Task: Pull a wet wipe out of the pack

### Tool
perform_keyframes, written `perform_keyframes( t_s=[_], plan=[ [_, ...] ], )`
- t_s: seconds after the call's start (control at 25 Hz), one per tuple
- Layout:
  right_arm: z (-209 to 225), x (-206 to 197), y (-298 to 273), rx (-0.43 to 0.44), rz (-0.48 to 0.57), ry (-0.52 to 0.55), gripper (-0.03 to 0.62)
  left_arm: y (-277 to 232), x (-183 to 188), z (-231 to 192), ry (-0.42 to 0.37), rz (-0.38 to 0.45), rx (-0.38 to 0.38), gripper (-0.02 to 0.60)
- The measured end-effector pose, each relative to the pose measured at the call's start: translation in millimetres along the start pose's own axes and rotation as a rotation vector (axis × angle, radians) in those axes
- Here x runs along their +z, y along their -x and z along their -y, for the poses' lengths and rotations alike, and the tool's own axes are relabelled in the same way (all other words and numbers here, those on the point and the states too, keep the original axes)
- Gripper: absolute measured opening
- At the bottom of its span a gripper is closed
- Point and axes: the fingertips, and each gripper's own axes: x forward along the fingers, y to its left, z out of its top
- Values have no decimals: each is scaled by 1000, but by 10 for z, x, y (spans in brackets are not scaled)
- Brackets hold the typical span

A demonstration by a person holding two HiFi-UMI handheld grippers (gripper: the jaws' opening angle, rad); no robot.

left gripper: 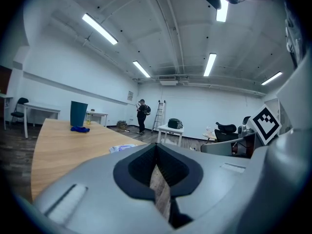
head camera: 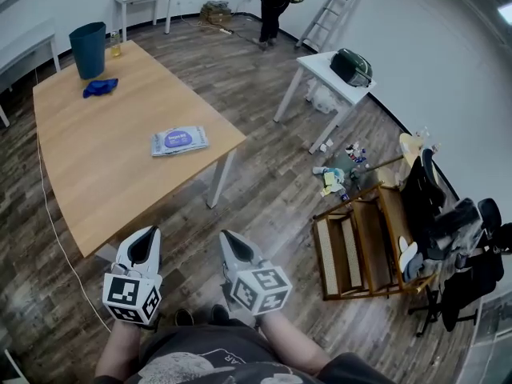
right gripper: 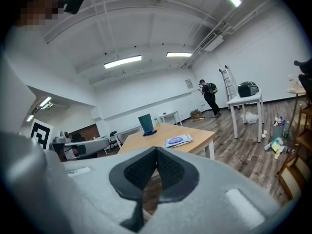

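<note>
Wet-wipe pack [head camera: 179,141] lies flat on the smooth wooden table [head camera: 104,174], near the corner on our right. We cannot read its print, and the left gripper view shows only a sliver of it. It is a soft, pale, rectangular pouch with a purple oval label; our left gripper [head camera: 147,238] and right gripper [head camera: 230,240] hang off the table's near edge, both clenched on nothing.

The head view is looking steeply down, catching the left tongs [head camera: 149,234] and right tongs [head camera: 228,237] near its bottom edge and the bench [head camera: 104,166] farther off on the left. Each gripper view is riding low behind its own tongs, facing almost level across the room. All three are sharing the bench, the wipe pack [head camera: 179,141] and the far ladder [head camera: 332,10].
</note>
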Motion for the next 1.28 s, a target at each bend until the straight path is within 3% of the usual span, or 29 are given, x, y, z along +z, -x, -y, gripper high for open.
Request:
perform_keyframes(
  t_s=[0.16,0.32,0.6,1.04,1.28],
  plan=[
    [-48,-82,-86,-12,19,7,-8,128,-59,-214,-1,0,21,18],
    [-70,-223,-104,-83,12,16,-8,178,-161,-377,3,-18,17,18],
    [13,-282,-155,-122,5,10,-8,26,-206,-495,5,-29,-2,18],
    [588,-118,-976,-108,-14,-18,-8,-838,-203,-831,20,-30,10,18],
    [870,152,-1588,-39,-46,56,-8,-1444,-143,-1158,1,-58,63,18]
  ],
)
